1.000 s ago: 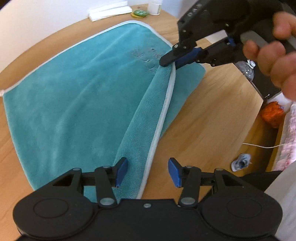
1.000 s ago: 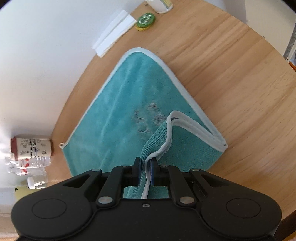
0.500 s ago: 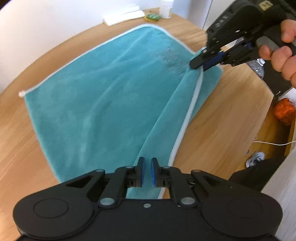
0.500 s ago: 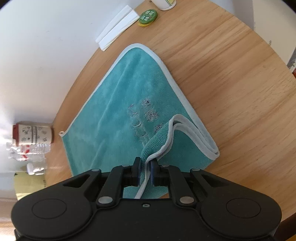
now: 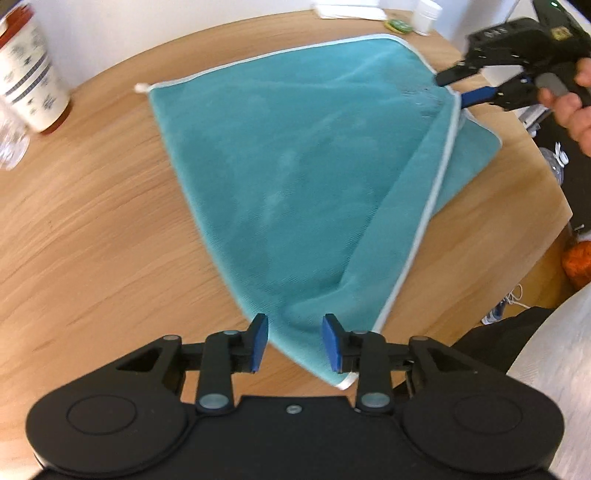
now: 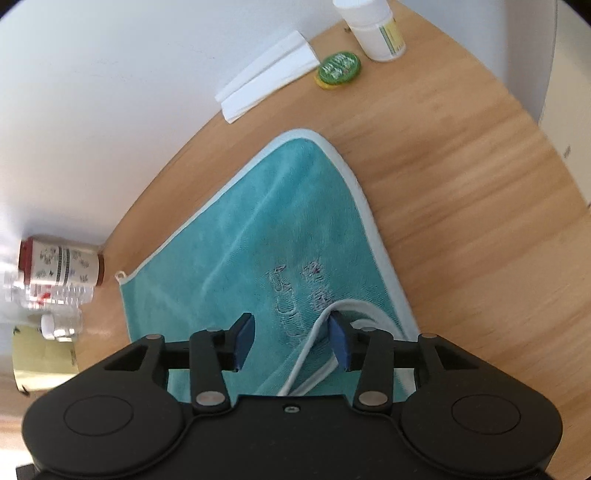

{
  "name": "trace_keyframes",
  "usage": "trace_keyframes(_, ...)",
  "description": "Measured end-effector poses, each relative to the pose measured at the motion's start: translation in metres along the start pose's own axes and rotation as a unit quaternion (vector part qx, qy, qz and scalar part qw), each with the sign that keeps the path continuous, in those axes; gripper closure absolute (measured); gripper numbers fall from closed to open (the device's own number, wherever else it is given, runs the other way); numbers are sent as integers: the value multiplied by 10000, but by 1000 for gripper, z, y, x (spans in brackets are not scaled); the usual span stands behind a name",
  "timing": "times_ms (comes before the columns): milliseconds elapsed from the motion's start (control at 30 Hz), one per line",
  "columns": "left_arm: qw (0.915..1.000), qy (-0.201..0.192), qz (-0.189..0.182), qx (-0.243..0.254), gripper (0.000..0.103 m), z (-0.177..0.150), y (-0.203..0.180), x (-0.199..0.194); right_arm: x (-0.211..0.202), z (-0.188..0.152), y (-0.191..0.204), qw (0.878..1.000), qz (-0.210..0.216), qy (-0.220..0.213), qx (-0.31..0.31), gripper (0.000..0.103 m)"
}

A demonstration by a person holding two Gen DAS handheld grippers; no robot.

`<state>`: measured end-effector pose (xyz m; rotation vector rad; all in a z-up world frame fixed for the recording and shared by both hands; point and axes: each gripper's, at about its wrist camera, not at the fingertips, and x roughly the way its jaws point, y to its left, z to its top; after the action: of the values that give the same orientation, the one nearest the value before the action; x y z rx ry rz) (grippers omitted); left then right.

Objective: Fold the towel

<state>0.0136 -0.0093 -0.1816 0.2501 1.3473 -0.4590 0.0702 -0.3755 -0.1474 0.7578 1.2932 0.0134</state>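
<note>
Clearly soft and limp, the teal towel [image 5: 295,155] lies spread on the round wooden table [image 5: 92,229], with a strip along its right side turned over so that the white-piped hem [image 5: 424,221] runs as a raised line on top of the pile. Being plush microfibre, it looks light and likely to drape and sag wherever it is not supported, so a pinch on the piped edge or at a corner should hold better than a grab at the flat pile. The left gripper [image 5: 294,341] hovers with its blue pads apart over the near corner of the towel, holding nothing. The right gripper [image 6: 291,341] is likewise spread wide; the folded hem passes between its pads, close to the right-hand one, but is not clamped. From the left wrist view a hand [image 5: 576,107] can be seen working that tool at the far end of the turned-over strip. The towel's long axis, judged from the left wrist view, runs from the near corner toward the far edge by the folded white paper [image 6: 266,75], the green lid [image 6: 338,70] and the white bottle [image 6: 375,27]. A patterned paper cup [image 5: 27,74] stands well apart on the left.
</note>
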Motion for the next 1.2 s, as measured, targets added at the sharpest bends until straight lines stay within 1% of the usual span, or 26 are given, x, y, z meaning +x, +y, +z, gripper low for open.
trace_keyframes(33, 10000, 23, -6, -28, 63, -2, 1, 1, -7, 2, -4, 9998, -171, -77, -115, 54)
trace_keyframes(100, 9999, 70, -45, -78, 62, -5, 1, 3, -17, 4, -11, 9993, -296, -170, -153, 54)
trace_keyframes(167, 9998, 170, -107, -78, 62, -13, -6, 5, -19, 3, -17, 9995, -291, -89, -115, 54)
trace_keyframes(267, 9996, 270, -94, -43, 62, -20, -8, 10, -22, -2, -22, 9994, -288, 44, -176, 54)
trace_keyframes(367, 9985, 292, -311, -333, 62, -24, -8, 9, -19, -14, -25, 9987, -367, 157, -327, 54)
trace_keyframes(500, 9972, 238, -514, -498, 62, -27, -16, 7, -12, -32, -25, 9959, -602, 140, -658, 54)
trace_keyframes(633, 9922, 297, -832, -875, 62, -30, -17, 13, -13, -30, -23, 9939, -668, -20, -880, 54)
trace_keyframes(700, 9888, 251, -997, -1082, 62, -31, -19, 15, -16, -24, -25, 9944, -555, -89, -898, 54)
trace_keyframes(733, 9869, 217, -1033, -1220, 62, -31, -19, 15, -14, -20, -27, 9953, -472, 27, -841, 54)
trace_keyframes(800, 9845, 210, -1029, -1402, 62, -33, -17, 18, -13, -16, -29, 9957, -487, 53, -784, 54)
trace_keyframes(867, 9824, 221, -963, -1585, 62, -32, -15, 21, -13, -17, -25, 9938, -497, 6, -992, 54)
trace_keyframes(933, 9816, 232, -860, -1686, 61, -32, -17, 23, -17, -19, -17, 9865, -671, -119, -1490, 54)
trace_keyframes(1000, 9816, 213, -796, -1721, 61, -35, -18, 26, -20, -22, -10, 9754, -880, -227, -2010, 54)
trace_keyframes(1067, 9826, 142, -733, -1701, 62, -35, -19, 27, -20, -23, -7, 9647, -1008, -197, -2425, 54)
trace_keyframes(1133, 9837, 3, -616, -1687, 72, -35, -21, 26, -19, -27, -4, 9457, -1195, -106, -3022, 54)
trace_keyframes(1167, 9838, -30, -572, -1698, 85, -35, -20, 25, -20, -29, -3, 9380, -1213, -117, -3245, 54)
trace_keyframes(1200, 9833, -71, -552, -1733, 87, -35, -19, 23, -20, -31, -1, 9291, -1233, -129, -3483, 54)
